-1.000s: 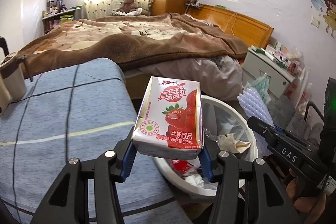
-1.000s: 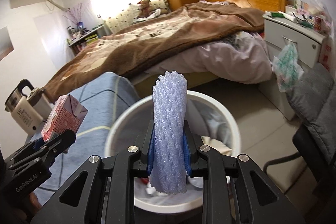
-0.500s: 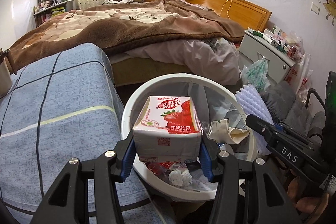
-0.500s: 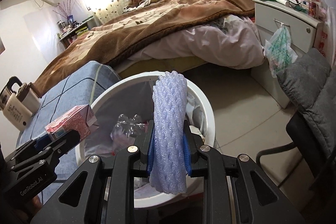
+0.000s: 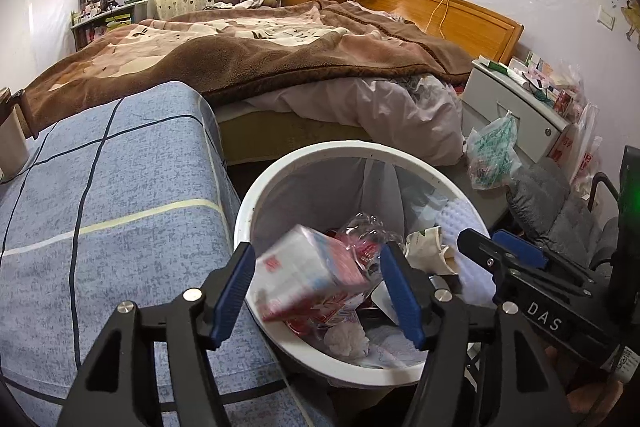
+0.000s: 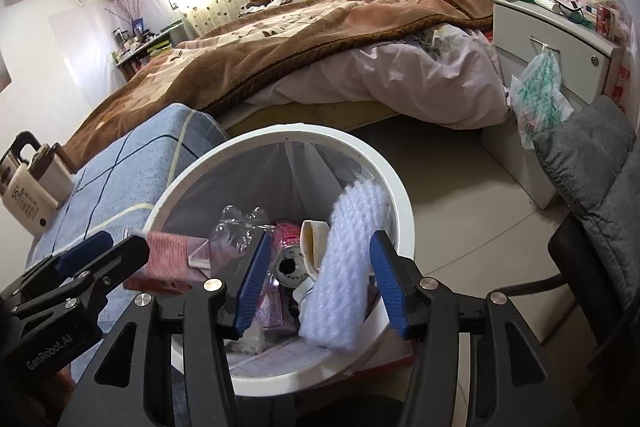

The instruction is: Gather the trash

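A white round trash bin with a liner stands beside the bed and holds several pieces of trash. My left gripper is open over the bin; the strawberry milk carton is blurred and tilted between the fingers, falling free. It also shows in the right wrist view. My right gripper is open over the bin; the white foam net sleeve leans tilted between its fingers, dropping into the bin. The sleeve also shows in the left wrist view.
A table with a blue checked cloth is left of the bin. A bed with a brown blanket lies behind. A white nightstand with a hanging plastic bag and a grey chair cushion stand right.
Both grippers have opened over the bin. The milk carton and the foam sleeve have left the fingers and are tipping down into the bin.
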Demonstrator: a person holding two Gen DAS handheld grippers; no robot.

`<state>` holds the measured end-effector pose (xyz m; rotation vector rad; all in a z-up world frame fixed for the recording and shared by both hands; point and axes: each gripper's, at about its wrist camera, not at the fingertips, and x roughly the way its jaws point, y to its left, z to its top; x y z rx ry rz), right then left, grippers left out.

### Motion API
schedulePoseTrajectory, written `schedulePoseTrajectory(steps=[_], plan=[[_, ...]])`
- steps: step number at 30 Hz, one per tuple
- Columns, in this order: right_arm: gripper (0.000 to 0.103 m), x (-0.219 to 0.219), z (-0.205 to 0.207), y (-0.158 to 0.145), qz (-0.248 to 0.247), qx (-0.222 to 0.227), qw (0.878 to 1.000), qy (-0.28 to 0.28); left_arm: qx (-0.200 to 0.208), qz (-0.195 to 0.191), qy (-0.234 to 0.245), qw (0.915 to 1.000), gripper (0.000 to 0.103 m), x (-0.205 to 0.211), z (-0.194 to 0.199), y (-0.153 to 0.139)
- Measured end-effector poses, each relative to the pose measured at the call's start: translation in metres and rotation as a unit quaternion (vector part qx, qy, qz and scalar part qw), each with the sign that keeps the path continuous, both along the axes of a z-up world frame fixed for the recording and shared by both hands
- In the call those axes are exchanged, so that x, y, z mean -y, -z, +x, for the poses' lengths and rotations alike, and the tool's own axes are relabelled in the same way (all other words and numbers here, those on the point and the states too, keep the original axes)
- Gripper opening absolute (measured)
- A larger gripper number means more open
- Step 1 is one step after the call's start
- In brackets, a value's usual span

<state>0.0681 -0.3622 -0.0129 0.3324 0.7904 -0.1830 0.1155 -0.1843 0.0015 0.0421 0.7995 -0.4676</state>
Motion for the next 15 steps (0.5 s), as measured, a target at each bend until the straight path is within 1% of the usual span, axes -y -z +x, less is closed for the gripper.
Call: schedulePoseTrajectory(steps=[7, 12, 15], plan=[[0.052, -0.004, -0.006, -0.004, -0.004, 0.007, 1.000, 0.002, 0.004, -0.002, -0.005, 1.0000, 0.069, -0.008, -0.007, -0.002], [0.052, -0.013, -0.016, -0.013, -0.008, 0.023, 1.000, -0.003, 0.014, -0.003, -0.014, 0.9998, 0.071, -0.017, -0.012, -0.007], [0.052, -0.021, -0.022, -0.019, -0.025, 0.034, 0.999, -0.003, 0.039, 0.012, -0.017, 0.9990, 0.072, -0.020, -0.021, -0.012]])
